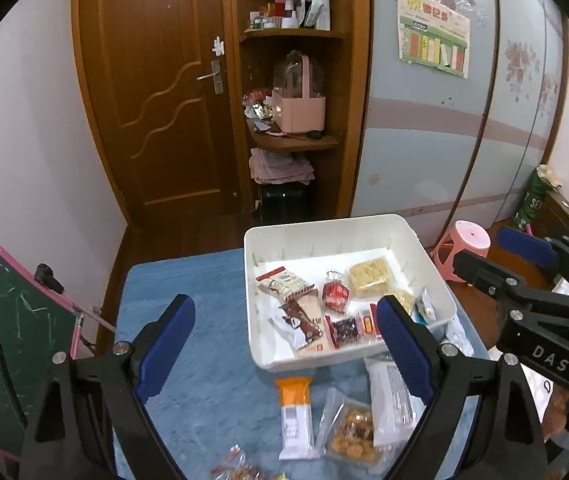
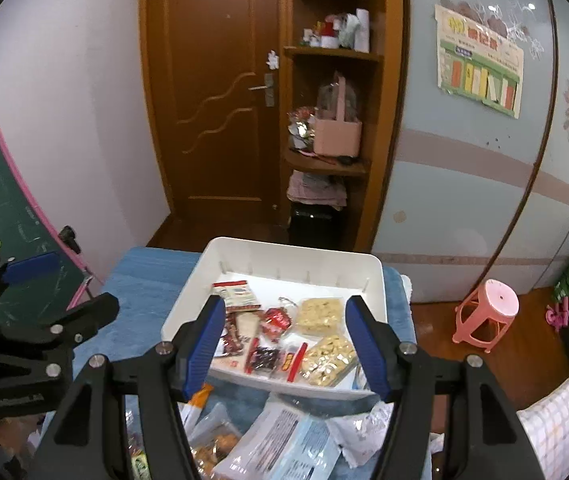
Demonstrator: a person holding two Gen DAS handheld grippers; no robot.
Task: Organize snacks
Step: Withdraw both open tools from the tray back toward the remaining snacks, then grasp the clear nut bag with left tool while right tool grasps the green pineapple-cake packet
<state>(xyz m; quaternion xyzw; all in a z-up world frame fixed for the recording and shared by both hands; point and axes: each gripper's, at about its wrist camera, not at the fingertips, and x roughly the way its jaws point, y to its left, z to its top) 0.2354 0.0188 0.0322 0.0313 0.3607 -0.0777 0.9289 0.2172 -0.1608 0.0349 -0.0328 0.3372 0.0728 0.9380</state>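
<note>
A white tray stands on the blue-covered table and holds several snack packs, among them a yellow crisp cake and a small red pack. In front of the tray lie an orange-and-white bar, a clear pack of golden biscuits and a pale blue-white packet. My left gripper hangs open above the table's left part. To its right, above the loose packs, my right gripper is open too. Neither holds anything.
A pink stool stands on the floor to the right of the table. A green chalkboard leans at the left. Behind are a wooden door and corner shelves with a pink basket. Checked fabric lies at the lower right.
</note>
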